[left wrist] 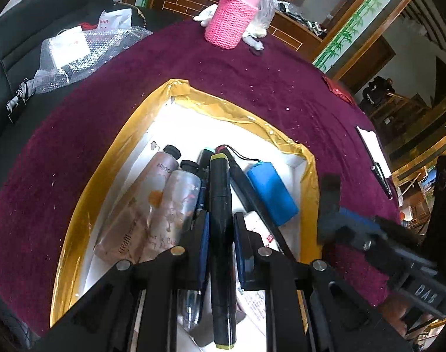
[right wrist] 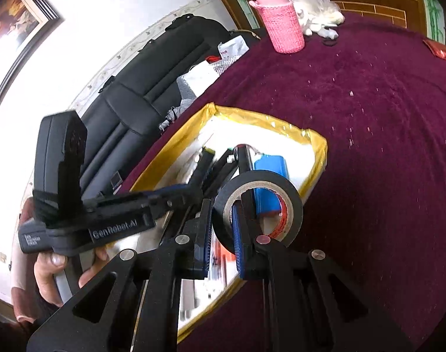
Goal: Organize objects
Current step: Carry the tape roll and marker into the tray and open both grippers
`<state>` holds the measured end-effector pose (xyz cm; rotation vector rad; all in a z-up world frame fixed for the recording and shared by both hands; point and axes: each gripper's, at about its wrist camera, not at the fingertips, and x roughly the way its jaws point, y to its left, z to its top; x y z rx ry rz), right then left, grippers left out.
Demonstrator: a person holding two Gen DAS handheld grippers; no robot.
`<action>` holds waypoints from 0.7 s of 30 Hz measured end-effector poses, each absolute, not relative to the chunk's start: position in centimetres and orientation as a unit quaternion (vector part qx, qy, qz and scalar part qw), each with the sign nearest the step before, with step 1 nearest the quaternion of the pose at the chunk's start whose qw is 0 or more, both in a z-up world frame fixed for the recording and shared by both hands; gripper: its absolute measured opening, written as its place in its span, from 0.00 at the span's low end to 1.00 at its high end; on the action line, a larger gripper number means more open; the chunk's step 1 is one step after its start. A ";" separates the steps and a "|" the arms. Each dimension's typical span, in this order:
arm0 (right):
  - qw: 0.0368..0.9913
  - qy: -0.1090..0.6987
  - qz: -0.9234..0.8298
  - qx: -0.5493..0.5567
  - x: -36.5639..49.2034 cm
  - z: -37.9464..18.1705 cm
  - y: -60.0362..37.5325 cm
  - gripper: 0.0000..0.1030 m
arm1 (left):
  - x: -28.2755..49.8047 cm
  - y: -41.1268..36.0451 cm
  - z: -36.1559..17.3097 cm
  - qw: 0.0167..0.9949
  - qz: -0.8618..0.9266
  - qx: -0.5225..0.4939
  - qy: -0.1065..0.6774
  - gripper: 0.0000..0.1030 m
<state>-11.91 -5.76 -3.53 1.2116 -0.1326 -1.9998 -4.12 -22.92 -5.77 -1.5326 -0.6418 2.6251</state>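
A shallow white box [left wrist: 308, 182] with a shiny yellow-gold rim is seen on a table covered by a dark purple cloth [left wrist: 252, 82]. Its near edge is hidden in both views behind the black gripper frames.

In the left wrist view, the left gripper [left wrist: 221, 234] is closed on a black marker [left wrist: 221, 223] with yellow-green end caps, held above the box and pointing toward its far wall. Below the marker, inside the box, two cosmetic tubes [left wrist: 164, 199] with black caps, several pens only partly visible, and a blue block [left wrist: 271, 192] with a thin cable are seen. The print on the tubes cannot be read clearly.

In the right wrist view, the right gripper [right wrist: 223, 231] is closed on the wall of a black tape roll [right wrist: 259, 208], held upright over the box's right part. The hand [right wrist: 51, 272] holding the left gripper is cut off at the picture's left edge.

A pink knitted holder [left wrist: 230, 17] stands well beyond the box.
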 end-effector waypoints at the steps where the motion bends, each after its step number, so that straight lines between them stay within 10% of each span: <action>1: 0.389 -0.049 -0.788 0.474 -12.2 -3.4 -6.0 0.13 | -4.2 -23.0 -5.9 0.017 0.845 -0.494 -0.206 0.14; 21: 0.375 -0.040 -0.769 0.517 -16.4 -7.2 -10.6 0.17 | -4.7 -23.9 -6.6 0.020 0.841 -0.495 -0.217 0.15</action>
